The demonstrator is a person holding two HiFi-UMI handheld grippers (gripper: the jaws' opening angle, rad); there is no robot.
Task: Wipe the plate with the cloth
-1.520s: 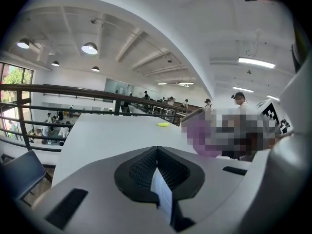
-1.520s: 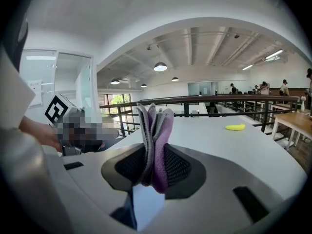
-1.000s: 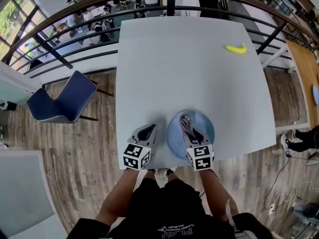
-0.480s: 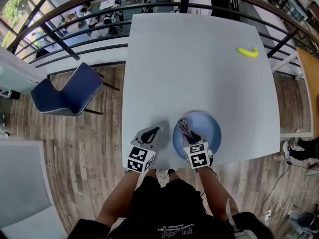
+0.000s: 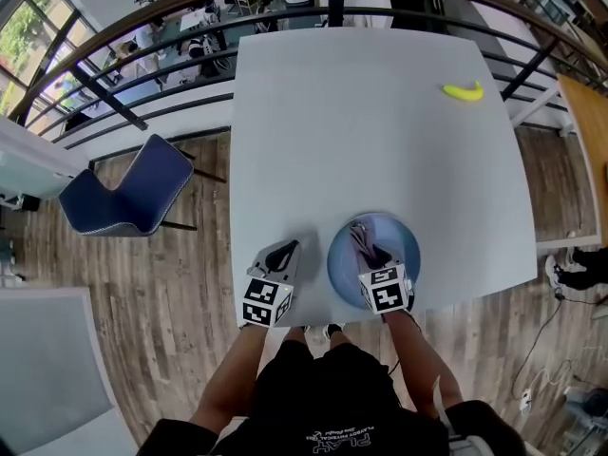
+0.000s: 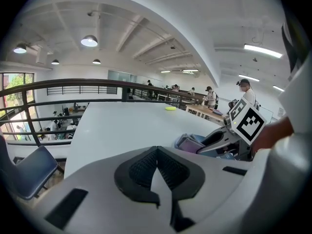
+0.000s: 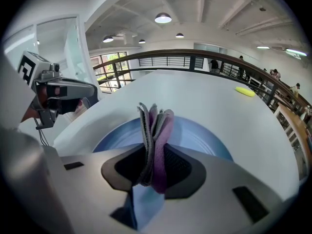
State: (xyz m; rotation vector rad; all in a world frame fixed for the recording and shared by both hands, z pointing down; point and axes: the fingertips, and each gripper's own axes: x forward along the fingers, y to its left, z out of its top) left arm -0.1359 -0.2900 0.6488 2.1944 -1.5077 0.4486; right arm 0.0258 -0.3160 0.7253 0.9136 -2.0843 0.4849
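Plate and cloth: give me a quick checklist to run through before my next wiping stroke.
1. Cloth clamped in right gripper: ok, the jaws pinch the folded cloth.
2. Cloth positioned over the plate: ok.
3. Cloth touching the plate surface: cannot tell.
4. Left gripper clear of the plate: ok, shut, empty, beside it.
5. Plate wholly on the table: ok, though near the front edge.
6. Banana out of the way: ok, at the far corner.
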